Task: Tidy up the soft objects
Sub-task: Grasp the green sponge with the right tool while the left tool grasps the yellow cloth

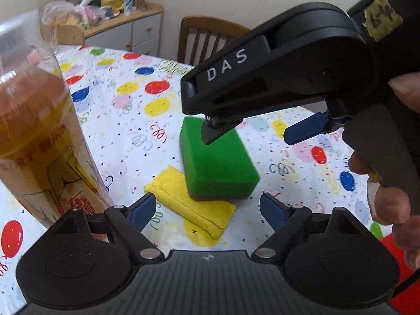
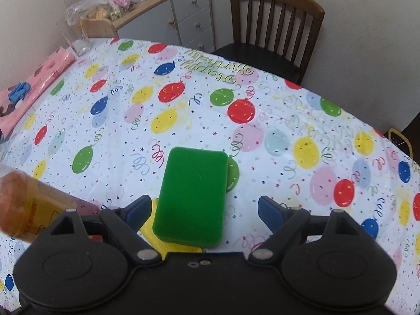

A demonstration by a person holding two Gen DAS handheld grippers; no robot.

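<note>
Sponge (image 2: 191, 197) already rests on the folded yellow cloth (image 1: 191, 207) on the tabletop (image 2: 262, 131). Both tools, left (image 1: 207, 210) and right (image 2: 204, 210), gape apart, empty; any further tidying remains.

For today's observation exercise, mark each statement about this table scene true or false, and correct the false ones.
1. The green sponge lies partly on the yellow cloth. True.
2. The right tool is clamped on the sponge. False: it hovers open above it.
3. The tablecloth is printed with balloons. True.
4. The wooden chair has a person sitting in it. False: its seat is bare.
5. The left tool holds the cloth. False: it is open, holding nothing.
</note>
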